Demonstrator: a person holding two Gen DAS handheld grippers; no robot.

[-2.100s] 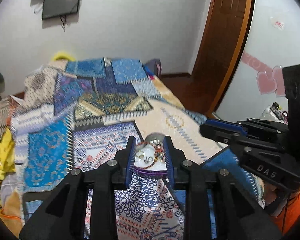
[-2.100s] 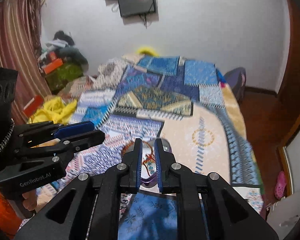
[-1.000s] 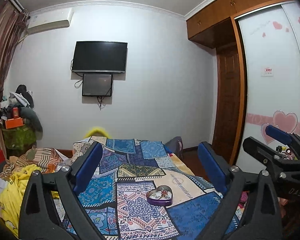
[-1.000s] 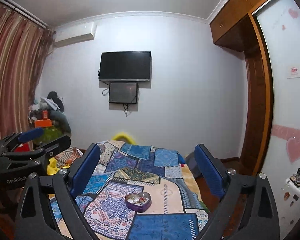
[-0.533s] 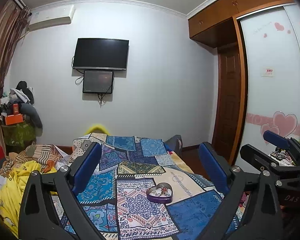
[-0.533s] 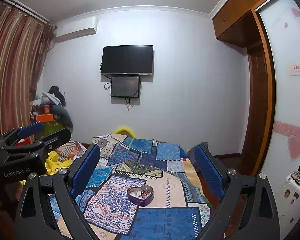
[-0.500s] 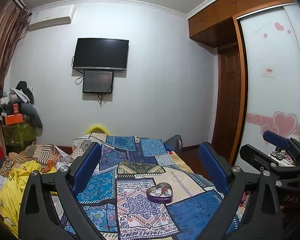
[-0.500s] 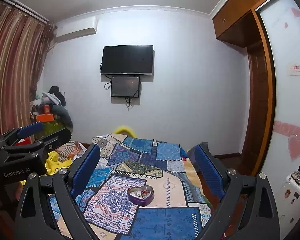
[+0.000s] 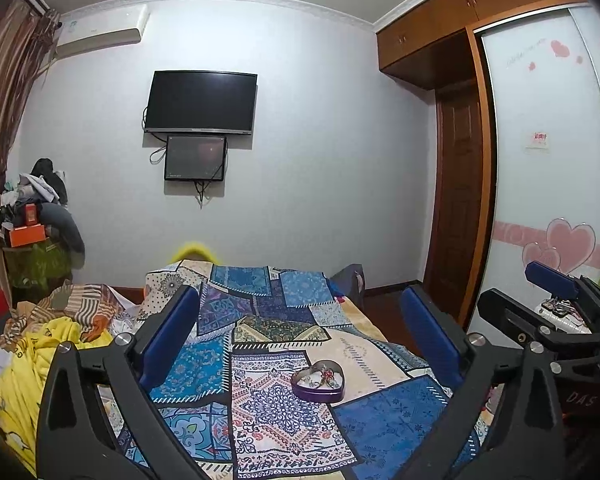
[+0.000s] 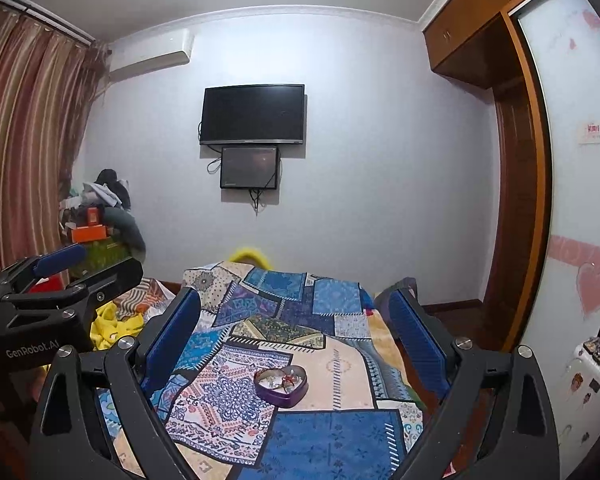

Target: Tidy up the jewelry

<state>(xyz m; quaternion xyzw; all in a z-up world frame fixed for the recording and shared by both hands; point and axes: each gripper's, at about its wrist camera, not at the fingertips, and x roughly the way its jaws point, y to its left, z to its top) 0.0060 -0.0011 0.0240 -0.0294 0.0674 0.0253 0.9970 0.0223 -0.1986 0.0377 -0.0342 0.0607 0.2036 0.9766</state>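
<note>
A purple heart-shaped tin [image 9: 318, 381] holding small jewelry pieces lies open on the patchwork bedspread [image 9: 260, 408]; it also shows in the right wrist view [image 10: 281, 385]. My left gripper [image 9: 300, 344] is wide open and empty, held well back above the bed. My right gripper [image 10: 296, 336] is wide open and empty too, at a similar distance. Each gripper shows at the edge of the other's view: the right gripper [image 9: 548, 304] and the left gripper [image 10: 60, 280].
Yellow cloth and striped bedding [image 9: 40, 344] pile up at the bed's left. A cluttered stack [image 10: 96, 220] stands by the curtain. A wardrobe with heart stickers [image 9: 560, 240] and a brown door [image 9: 460, 208] are on the right. A TV [image 9: 201, 103] hangs on the far wall.
Both grippers were nearly shut close over the tin two seconds ago; they have since opened wide and pulled back and up. Over the last half second the views hardly shift.
</note>
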